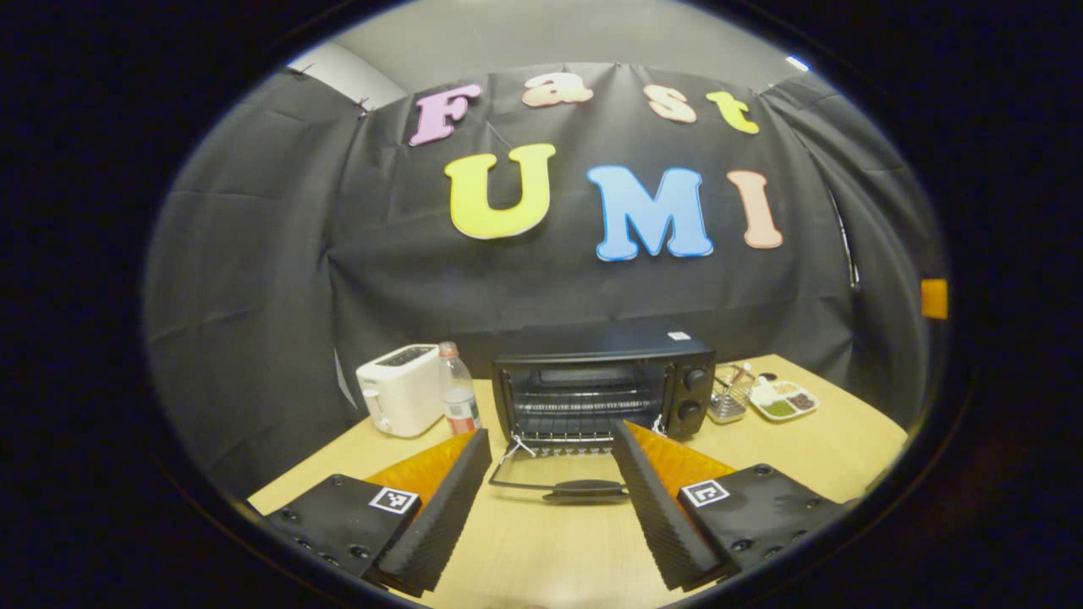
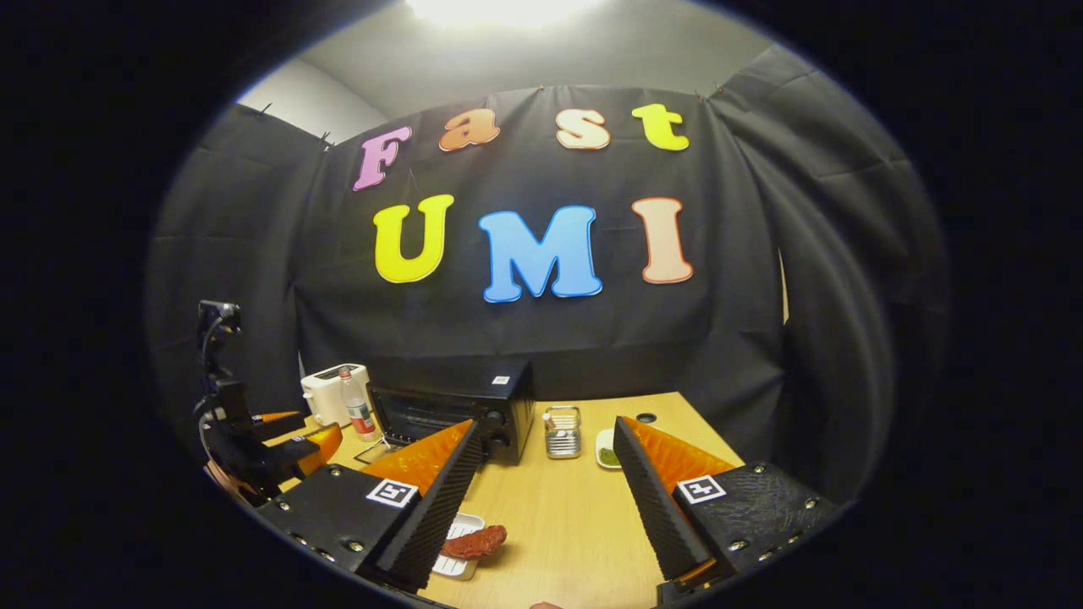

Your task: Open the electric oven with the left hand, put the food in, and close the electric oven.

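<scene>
Inside, oven [image 1: 602,391] holds racks; door [image 1: 554,474] down.

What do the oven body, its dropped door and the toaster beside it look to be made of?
The electric oven body looks like black painted metal: dull sheen, sharp folded edges. Its door, lying open, seems to be clear glass in a dark frame, since the table shows through it. The toaster looks like glossy white plastic with rounded corners, though coated metal is possible.
</scene>
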{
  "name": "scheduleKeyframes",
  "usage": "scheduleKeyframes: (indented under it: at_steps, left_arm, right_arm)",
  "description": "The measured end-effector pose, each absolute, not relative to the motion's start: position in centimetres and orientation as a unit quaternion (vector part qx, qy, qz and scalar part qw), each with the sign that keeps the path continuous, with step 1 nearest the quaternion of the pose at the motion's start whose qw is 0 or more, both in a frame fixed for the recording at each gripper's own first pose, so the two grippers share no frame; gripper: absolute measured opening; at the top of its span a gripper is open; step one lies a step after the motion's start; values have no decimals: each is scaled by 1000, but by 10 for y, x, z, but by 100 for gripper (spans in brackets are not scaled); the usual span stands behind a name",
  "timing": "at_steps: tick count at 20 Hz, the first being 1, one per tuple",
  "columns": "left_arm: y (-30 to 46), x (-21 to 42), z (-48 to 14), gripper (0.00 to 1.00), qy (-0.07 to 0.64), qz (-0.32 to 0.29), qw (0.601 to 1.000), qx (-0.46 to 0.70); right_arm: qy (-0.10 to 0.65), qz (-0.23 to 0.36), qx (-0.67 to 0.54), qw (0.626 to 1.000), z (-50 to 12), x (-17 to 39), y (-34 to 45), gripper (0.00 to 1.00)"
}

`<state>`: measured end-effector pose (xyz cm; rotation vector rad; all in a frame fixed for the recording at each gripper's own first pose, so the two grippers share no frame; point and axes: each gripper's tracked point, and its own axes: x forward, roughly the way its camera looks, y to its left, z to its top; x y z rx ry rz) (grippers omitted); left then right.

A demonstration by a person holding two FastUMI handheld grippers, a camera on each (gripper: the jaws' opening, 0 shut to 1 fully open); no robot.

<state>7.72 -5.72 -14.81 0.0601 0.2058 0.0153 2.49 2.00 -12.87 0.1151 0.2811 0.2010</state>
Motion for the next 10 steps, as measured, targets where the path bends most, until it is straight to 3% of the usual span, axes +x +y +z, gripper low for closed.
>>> scheduleKeyframes:
  at_steps: [1,2,10]
  left_arm:
    - [-53,68,-135,90,90,15,995,29]
    - [-49,61,-124,100,79,18,996,29]
    - [-34,28,-81,100,44,22,999,17]
  right_arm:
    - [149,108,68,981,-135,25,24,96]
    - [157,113,80,978,-140,25,26,96]
    - [262,136,153,943,-206,29,56,96]
